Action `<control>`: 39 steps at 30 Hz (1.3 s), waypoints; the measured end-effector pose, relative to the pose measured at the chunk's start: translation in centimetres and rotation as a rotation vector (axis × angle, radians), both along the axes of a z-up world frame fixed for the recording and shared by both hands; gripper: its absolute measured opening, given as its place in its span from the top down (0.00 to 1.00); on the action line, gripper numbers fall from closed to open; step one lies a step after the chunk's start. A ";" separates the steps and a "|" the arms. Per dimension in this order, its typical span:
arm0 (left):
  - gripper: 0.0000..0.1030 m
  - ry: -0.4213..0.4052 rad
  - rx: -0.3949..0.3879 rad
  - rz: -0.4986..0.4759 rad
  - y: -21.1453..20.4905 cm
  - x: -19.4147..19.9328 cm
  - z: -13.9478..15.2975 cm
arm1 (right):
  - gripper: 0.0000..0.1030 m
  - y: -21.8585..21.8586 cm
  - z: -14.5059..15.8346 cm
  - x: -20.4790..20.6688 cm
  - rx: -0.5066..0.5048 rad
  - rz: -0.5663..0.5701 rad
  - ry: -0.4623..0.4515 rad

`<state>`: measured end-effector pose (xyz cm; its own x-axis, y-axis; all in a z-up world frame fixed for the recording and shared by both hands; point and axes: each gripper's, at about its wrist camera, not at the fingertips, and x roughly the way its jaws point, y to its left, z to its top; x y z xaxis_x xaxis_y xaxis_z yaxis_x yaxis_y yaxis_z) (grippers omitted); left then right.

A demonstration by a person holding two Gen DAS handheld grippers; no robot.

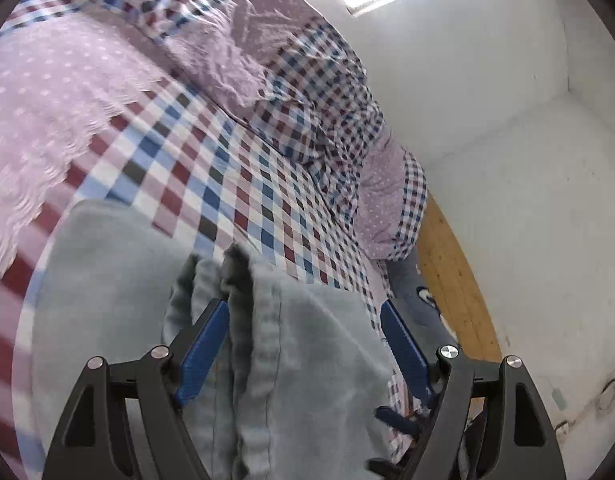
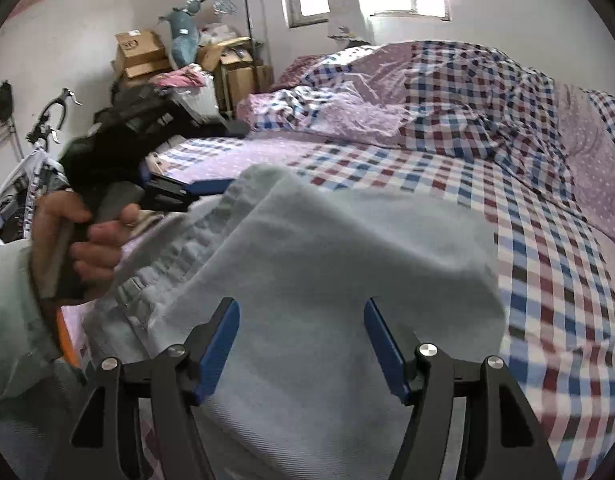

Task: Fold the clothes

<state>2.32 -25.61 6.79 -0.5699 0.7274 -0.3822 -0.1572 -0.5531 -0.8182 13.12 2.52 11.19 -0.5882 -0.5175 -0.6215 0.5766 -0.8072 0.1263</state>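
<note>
A: Where was the pale grey-green cotton garment (image 2: 331,264)?

B: Bunched near the checked bedsheet's (image 2: 547,264) near edge, mid-fold by my judgement. The left gripper (image 1: 305,344) stood spread around a hemmed fold; the right gripper (image 2: 301,340) hovered spread above it.

A: Next?

B: Probably closing on that fold.

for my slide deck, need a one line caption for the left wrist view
Open left gripper straddling a bunched fold of pale grey-green garment on a checked bedsheet.

No legible text, label, brand or number appears in either view; a dark round mark on a cardboard box (image 2: 138,46) across the room is too blurred to read.
</note>
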 end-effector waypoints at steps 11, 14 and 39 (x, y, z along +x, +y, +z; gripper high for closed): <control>0.81 -0.082 -0.034 -0.039 1.6 -3.8 -1.6 | 0.35 8.8 0.0 -12.6 -0.148 -0.144 -0.136; 0.93 -0.084 -0.051 -0.006 1.4 -3.9 -2.0 | 0.51 8.8 -1.9 -15.3 -0.143 -0.151 -0.198; 0.64 -0.152 -0.170 0.169 -0.7 -3.6 -2.3 | 0.62 9.9 -3.5 -16.4 -0.099 -0.380 -0.124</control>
